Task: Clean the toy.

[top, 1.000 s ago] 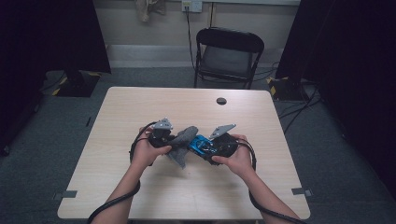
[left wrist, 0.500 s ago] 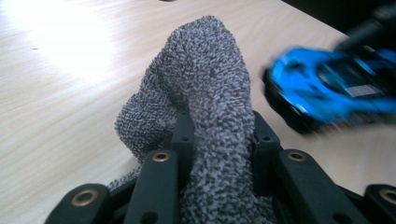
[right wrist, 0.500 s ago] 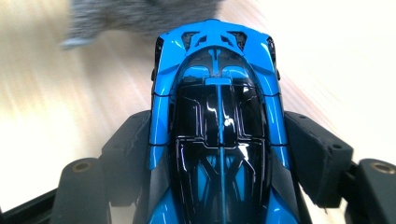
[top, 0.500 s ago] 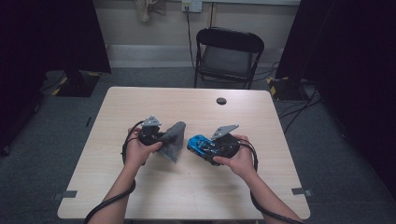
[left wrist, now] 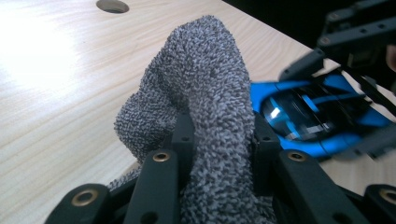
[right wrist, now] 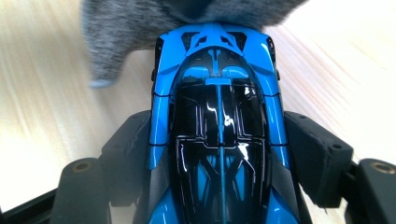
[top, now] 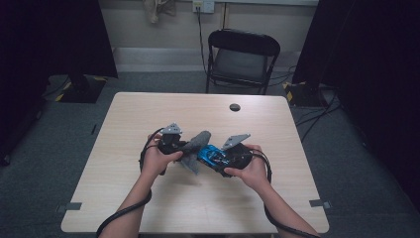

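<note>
1. High view: a person's two hands meet over the middle of a pale wooden table, the left gripper and the right gripper pointed at each other, close together.
2. Left gripper view: the black jaws are clamped on a grey terry cloth, which rises between them in a rounded fold above the tabletop.
3. Right gripper view: the jaws grip a blue and black toy car by its sides, its far end touching the cloth.
4. From above, the cloth lies against the car, both held just over the table.
5. A round hole marks the tabletop's far side; a black folding chair stands beyond it.
</note>
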`<state>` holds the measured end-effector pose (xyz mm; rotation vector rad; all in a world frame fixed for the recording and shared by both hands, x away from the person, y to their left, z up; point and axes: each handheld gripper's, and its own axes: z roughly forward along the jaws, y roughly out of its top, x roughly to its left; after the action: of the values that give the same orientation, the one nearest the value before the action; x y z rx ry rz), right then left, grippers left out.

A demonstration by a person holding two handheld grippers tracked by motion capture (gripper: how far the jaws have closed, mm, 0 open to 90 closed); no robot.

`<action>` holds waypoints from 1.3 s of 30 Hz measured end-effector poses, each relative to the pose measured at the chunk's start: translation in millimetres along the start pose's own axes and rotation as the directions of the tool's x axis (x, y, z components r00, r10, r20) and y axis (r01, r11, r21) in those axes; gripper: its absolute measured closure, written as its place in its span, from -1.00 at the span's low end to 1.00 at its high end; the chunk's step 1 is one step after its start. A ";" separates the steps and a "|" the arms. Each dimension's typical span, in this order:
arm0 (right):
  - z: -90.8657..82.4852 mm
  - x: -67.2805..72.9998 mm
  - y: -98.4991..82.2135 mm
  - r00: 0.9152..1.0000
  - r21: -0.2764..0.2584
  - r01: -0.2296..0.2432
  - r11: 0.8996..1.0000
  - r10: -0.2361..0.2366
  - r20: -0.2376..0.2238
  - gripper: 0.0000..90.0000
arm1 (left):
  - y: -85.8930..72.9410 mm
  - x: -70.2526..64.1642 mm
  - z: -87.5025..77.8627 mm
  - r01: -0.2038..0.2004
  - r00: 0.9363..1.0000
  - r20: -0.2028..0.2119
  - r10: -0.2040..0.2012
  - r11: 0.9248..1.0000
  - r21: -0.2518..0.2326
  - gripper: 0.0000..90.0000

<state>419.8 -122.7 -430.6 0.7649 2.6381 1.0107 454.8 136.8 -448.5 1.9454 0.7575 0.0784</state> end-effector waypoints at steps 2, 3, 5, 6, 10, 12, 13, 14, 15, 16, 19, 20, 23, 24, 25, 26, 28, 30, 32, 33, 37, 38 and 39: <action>-0.9 -3.5 -1.1 1.000 -0.001 -0.013 1.000 0.013 0.016 -0.37 | -1.9 -1.6 -2.9 -0.009 1.000 0.012 0.009 1.000 0.011 0.55; -1.3 -6.1 -1.5 1.000 -0.001 -0.019 1.000 0.019 0.013 -0.37 | -2.7 -2.2 -3.8 -0.011 1.000 0.014 0.011 1.000 0.015 0.55; -1.7 -8.4 -2.0 1.000 -0.002 -0.024 1.000 0.024 0.017 -0.37 | -5.7 -3.5 -6.5 -0.009 1.000 0.023 0.008 1.000 0.017 0.55; -1.5 -9.7 -2.6 0.999 -0.005 -0.033 0.999 0.033 0.022 -0.37 | -7.0 -3.9 -7.2 -0.005 1.000 0.030 0.005 1.000 0.017 0.55; -1.5 -14.2 -3.2 0.998 0.004 -0.046 0.999 0.045 0.041 -0.37 | -13.6 -7.6 -9.8 -0.032 0.998 0.061 0.030 0.999 0.037 0.55; -2.0 -16.9 -4.0 0.997 0.002 -0.057 0.998 0.056 0.045 -0.37 | -16.0 -7.7 -12.4 -0.038 0.998 0.045 0.036 0.998 0.040 0.55; -2.5 -18.3 -4.1 0.997 0.004 -0.057 0.998 0.056 0.046 -0.37 | -17.0 -6.1 -14.5 -0.029 1.000 0.009 0.029 0.999 0.041 0.55; -3.4 -19.2 -4.3 0.997 0.001 -0.063 0.998 0.062 0.045 -0.37 | -17.6 -3.3 -17.0 -0.022 0.999 -0.039 0.024 0.998 0.053 0.55; -4.6 -19.9 -4.3 0.996 -0.009 -0.070 0.997 0.071 0.045 -0.37 | -18.3 0.3 -19.3 -0.011 0.996 -0.088 0.016 0.998 0.057 0.55; -5.8 -19.9 -3.4 0.997 -0.009 -0.066 0.998 0.066 0.041 -0.37 | -19.2 3.6 -21.2 0.012 0.991 -0.134 -0.005 0.999 0.050 0.55; -9.4 -17.7 1.2 0.997 -0.020 -0.059 0.998 0.060 0.041 -0.37 | -19.5 8.3 -21.3 0.014 0.976 -0.216 -0.004 0.999 0.047 0.55; -10.1 -16.8 3.2 0.997 -0.029 -0.058 0.998 0.059 0.043 -0.37 | -19.5 7.4 -18.9 0.011 0.975 -0.224 0.002 0.998 0.056 0.55; -11.4 -16.3 9.4 0.997 -0.041 -0.062 0.997 0.064 0.040 -0.37 | -20.7 3.0 -10.3 0.011 0.975 -0.222 0.003 0.998 0.061 0.55; -11.8 -16.8 11.5 0.997 -0.047 -0.064 0.997 0.065 0.036 -0.37 | -21.2 2.1 -8.2 0.011 0.974 -0.227 0.005 0.997 0.070 0.55; -12.2 -17.2 12.6 0.997 -0.053 -0.067 0.996 0.069 0.035 -0.37 | -22.6 0.7 -3.9 0.023 0.976 -0.218 -0.007 0.997 0.073 0.55; -12.8 -17.3 14.6 0.997 -0.057 -0.069 0.996 0.072 0.038 -0.37 | -23.3 -0.4 -1.3 0.024 0.977 -0.213 -0.008 0.997 0.072 0.55; -13.1 -17.0 17.1 0.997 -0.059 -0.067 0.996 0.069 0.036 -0.37 | -23.6 -5.7 5.6 -0.004 0.981 -0.194 0.022 0.996 0.089 0.55; -12.5 -16.6 19.3 0.997 -0.057 -0.065 0.996 0.067 0.035 -0.37 | -22.5 -11.9 11.2 -0.013 0.986 -0.167 0.026 0.997 0.078 0.55; -10.6 -16.5 20.3 0.997 -0.051 -0.072 0.996 0.074 0.037 -0.37 | -20.4 -17.8 15.5 -0.025 0.991 -0.131 0.031 0.998 0.054 0.55; -9.8 -16.7 20.4 0.996 -0.051 -0.071 0.996 0.074 0.040 -0.37 | -19.4 -21.1 17.7 -0.031 0.992 -0.124 0.038 0.998 0.056 0.55; -6.3 -18.8 20.5 0.995 -0.058 -0.093 0.994 0.095 0.037 -0.37 | -17.4 -31.3 24.7 -0.058 0.994 -0.092 0.064 0.996 0.071 0.55; -6.0 -19.0 20.8 0.995 -0.056 -0.094 0.994 0.096 0.036 -0.37 | -17.5 -33.4 26.2 -0.060 0.994 -0.086 0.066 0.996 0.067 0.55; -5.7 -19.0 21.2 0.994 -0.056 -0.097 0.994 0.099 0.039 -0.37 | -17.5 -35.2 27.6 -0.064 0.994 -0.080 0.070 0.995 0.071 0.55</action>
<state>442.0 -122.9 -411.9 0.9005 2.5490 1.0751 428.4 101.3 -467.4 2.0429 0.7578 0.1767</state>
